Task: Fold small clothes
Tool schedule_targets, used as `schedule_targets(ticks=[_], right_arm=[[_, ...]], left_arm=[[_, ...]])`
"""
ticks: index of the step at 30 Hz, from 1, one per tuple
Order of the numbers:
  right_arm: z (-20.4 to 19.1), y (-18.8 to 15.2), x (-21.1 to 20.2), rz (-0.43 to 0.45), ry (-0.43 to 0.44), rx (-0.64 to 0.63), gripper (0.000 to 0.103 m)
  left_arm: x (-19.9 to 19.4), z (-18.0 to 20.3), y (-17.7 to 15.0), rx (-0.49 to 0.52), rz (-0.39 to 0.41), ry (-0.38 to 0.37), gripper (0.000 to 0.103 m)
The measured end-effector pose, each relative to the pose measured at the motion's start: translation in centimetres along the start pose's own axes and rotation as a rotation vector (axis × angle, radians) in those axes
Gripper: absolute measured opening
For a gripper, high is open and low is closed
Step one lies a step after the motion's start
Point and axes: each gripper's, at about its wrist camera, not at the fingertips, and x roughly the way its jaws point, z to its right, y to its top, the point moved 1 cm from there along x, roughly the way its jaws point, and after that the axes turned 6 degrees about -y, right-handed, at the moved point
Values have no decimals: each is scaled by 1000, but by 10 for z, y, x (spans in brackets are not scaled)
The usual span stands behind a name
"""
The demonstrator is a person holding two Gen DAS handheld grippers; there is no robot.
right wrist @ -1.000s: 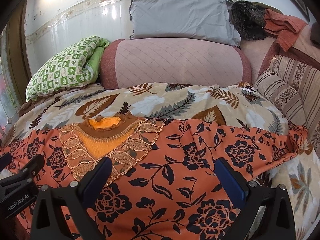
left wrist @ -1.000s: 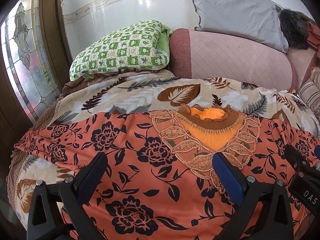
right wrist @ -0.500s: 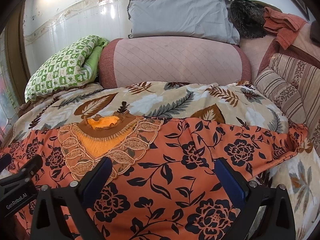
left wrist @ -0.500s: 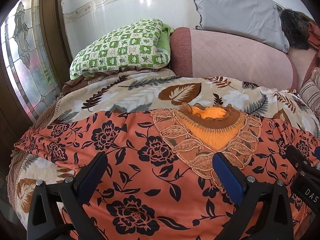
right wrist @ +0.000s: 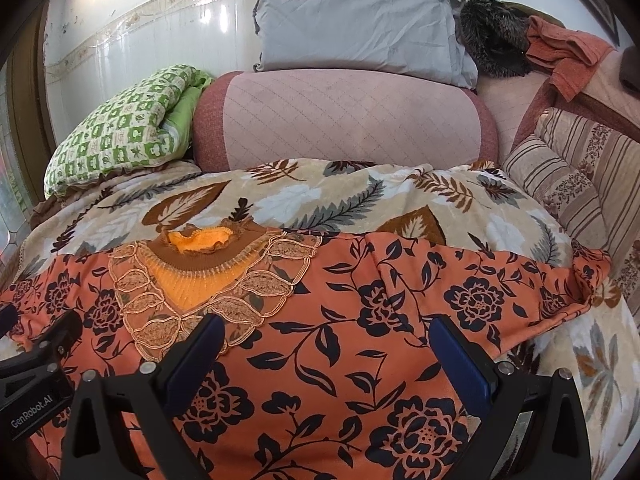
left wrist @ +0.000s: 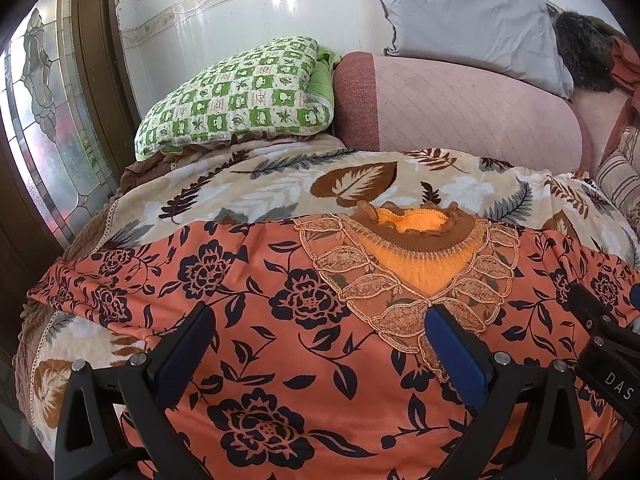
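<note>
Spread face-up across the leaf-print blanket (right wrist: 360, 196) on the bed: orange floral top (right wrist: 360, 344), sleeves out to both sides, lace neckline (left wrist: 408, 264) toward the pillows. Nothing folded yet, by the look of it. Left hand-held gripper (left wrist: 316, 344) released, poised over the chest left of the lace; right hand-held gripper (right wrist: 326, 354) likewise released, over the other half. Best to pinch each sleeve near its end, single layer only, and carry inward evenly without dragging the blanket.
</note>
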Motion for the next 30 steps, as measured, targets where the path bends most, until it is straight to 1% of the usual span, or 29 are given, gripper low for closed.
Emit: schedule_targets(ticks=[4,11,15,23,27,30], right_arm=[[0,1,-2,8,4,-6,103],[5,0,5,-56,89,34,103],[2,-3,8,-91,142,41,103],[-22,-7,4,-73,141,-38,103],[-34,-7,-1,-43,105,-77,103],[-42,-7,-5,-5,56,-116,103]], left_arm=[[1,4,-2,13,-4,2,103],[1,13,-4,43,-5,-2,103],[1,7,-2,30,-1,5,103],[0,-27,7,-49,10,44,103],[1,-42,9,-81,13,63,103],[1,-49,9,-99,11,68,103]])
